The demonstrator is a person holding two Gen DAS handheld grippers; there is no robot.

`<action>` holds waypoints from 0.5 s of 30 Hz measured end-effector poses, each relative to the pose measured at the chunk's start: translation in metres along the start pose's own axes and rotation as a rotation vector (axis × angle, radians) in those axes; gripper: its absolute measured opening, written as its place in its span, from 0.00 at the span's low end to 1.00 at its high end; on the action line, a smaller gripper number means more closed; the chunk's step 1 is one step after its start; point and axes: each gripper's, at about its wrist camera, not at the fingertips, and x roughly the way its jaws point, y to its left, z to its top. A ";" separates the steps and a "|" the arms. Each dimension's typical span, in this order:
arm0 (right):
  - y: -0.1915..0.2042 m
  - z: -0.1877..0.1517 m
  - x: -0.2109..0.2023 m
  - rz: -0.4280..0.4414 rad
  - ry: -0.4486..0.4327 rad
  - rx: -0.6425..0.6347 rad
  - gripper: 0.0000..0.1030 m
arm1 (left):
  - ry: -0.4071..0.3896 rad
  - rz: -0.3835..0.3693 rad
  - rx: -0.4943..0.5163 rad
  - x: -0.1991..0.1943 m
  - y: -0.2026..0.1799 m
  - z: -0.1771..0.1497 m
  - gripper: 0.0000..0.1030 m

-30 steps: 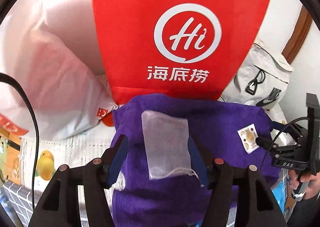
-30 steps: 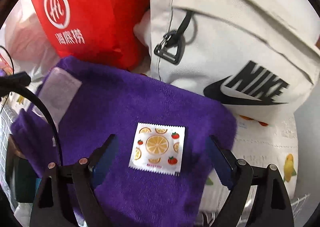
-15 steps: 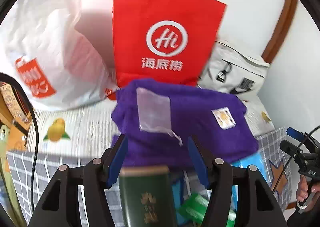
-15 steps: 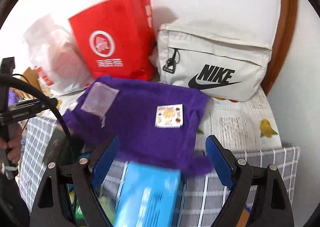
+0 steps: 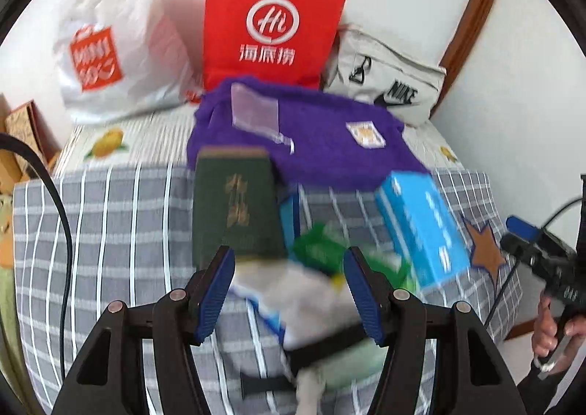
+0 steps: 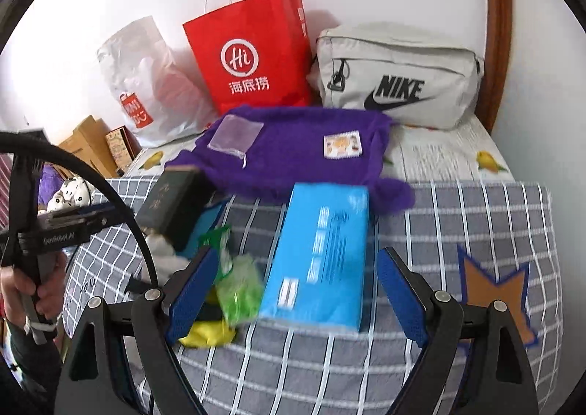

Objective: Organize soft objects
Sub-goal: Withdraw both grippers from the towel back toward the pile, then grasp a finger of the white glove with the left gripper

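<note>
clutter runs across the grey checked bedcover [image 6: 476,217] in front of me; at the far left, against the wall, slumps a white plastic bag [image 6: 146,85] with an orange logo; just right of it stands a red paper bag [image 6: 252,59] with white handles; right again lies a pale nike pouch [image 6: 399,78], touching the red bag's side; before those three a purple towel [image 6: 300,155] is spread flat, with a small clear sachet [image 6: 236,134] on its left part and a little fruit-printed packet [image 6: 343,147] on its right part; nearer me, left to right, sit a dark green book [image 6: 172,202] tilted on other things, a green crinkly packet [image 6: 238,286] over something yellow [image 6: 205,336], and a blue box [image 6: 322,257] whose far end touches the towel's near edge; blur hides what lies under the book; my left gripper [image 5: 289,290] hangs over the pile with its jaws apart and nothing between the pads, the book's near end just beyond them; my right gripper [image 6: 293,297] stands wider apart, also gripping nothing, the blue box lying below between its fingers, not touched as far as i can tell; an orange star [image 6: 494,290] is printed on the cover at the right.
</note>
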 end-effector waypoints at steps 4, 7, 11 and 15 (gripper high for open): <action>0.002 -0.023 -0.010 0.014 -0.001 0.031 0.85 | 0.025 0.030 0.009 -0.002 0.000 -0.035 0.58; 0.006 -0.035 -0.017 0.015 -0.014 0.048 0.85 | 0.039 0.027 0.033 -0.004 0.000 -0.059 0.58; 0.012 -0.048 -0.026 -0.009 -0.025 0.037 0.85 | 0.063 -0.030 0.015 -0.003 0.004 -0.082 0.58; 0.012 -0.058 -0.034 0.002 -0.036 0.056 0.85 | 0.054 0.002 0.066 0.000 -0.006 -0.093 0.58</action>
